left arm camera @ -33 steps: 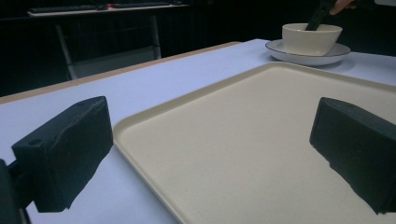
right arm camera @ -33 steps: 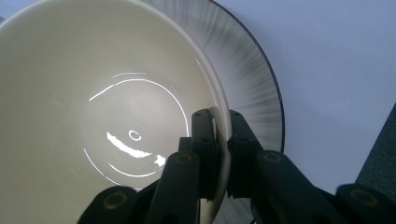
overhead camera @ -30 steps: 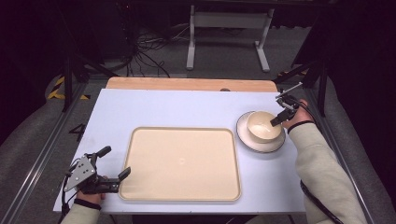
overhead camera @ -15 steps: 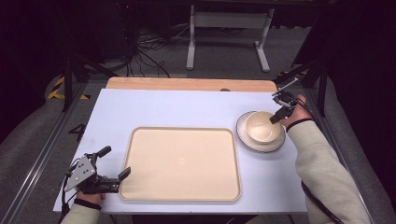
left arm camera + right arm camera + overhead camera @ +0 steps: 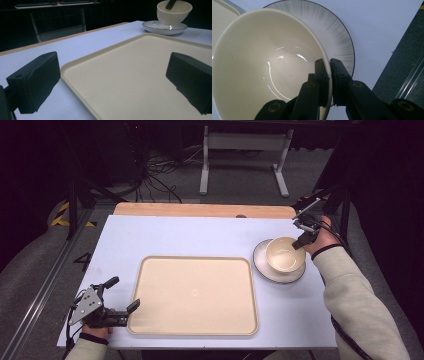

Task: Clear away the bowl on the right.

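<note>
Lifted since a second ago, the bowl (image 5: 284, 254) hangs above its plate (image 5: 262, 268) from the right gripper (image 5: 301, 241) in the high view, the left gripper (image 5: 112, 82) view shows its jaws apart astride the tray (image 5: 140, 82) edge, and the right gripper view shows jaws clamped on the bowl's rim

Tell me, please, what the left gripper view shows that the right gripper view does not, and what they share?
Left gripper view alone: the left hand-held gripper, jaws wide apart over the near corner of the beige rectangular plastic tray, and the table's wooden far edge. Right gripper view alone: the right hand-held gripper pinching the rim of the cream ceramic bowl, one jaw inside, one outside. Both: that bowl and the dark-rimmed grey plate beneath it.
</note>
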Tool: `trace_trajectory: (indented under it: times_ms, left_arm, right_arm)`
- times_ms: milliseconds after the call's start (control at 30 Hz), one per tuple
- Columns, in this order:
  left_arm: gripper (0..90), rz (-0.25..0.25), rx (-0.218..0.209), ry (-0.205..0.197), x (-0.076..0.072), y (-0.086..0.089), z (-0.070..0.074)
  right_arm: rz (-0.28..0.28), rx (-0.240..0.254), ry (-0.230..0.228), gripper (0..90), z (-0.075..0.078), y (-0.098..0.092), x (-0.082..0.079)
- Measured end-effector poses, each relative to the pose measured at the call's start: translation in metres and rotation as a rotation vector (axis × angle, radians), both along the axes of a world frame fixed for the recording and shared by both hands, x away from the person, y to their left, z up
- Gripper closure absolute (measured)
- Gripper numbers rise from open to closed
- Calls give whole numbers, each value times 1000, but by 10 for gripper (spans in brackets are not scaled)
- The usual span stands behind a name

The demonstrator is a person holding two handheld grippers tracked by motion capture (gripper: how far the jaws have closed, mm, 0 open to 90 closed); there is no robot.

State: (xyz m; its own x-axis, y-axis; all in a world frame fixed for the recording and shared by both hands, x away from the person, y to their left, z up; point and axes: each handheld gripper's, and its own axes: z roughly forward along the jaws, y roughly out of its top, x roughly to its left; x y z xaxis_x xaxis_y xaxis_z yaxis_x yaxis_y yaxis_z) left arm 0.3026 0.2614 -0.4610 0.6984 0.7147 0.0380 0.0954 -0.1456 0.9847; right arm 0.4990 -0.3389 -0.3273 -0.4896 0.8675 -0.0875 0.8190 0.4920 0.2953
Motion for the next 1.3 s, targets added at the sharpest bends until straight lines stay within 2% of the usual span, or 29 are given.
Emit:
trace_trajectory:
  times_ms: [233, 433, 733, 1000, 1300]
  left_arm:
    - [2, 0, 2, -1, 0, 0, 0]
    - [2, 0, 2, -1, 0, 0, 0]
    - [2, 0, 1, -2, 0, 0, 0]
    - [2, 0, 1, -3, 0, 0, 0]
    - [2, 1, 2, -5, -1, 0, 0]
  right_arm:
    - [41, -51, -8, 847, 14, 10, -7]
    - [62, -46, -17, 847, 22, 17, -12]
    - [127, -41, -28, 847, 37, 36, -21]
    - [176, -21, -34, 846, 42, 53, -28]
    - [262, 13, -44, 846, 48, 83, -36]
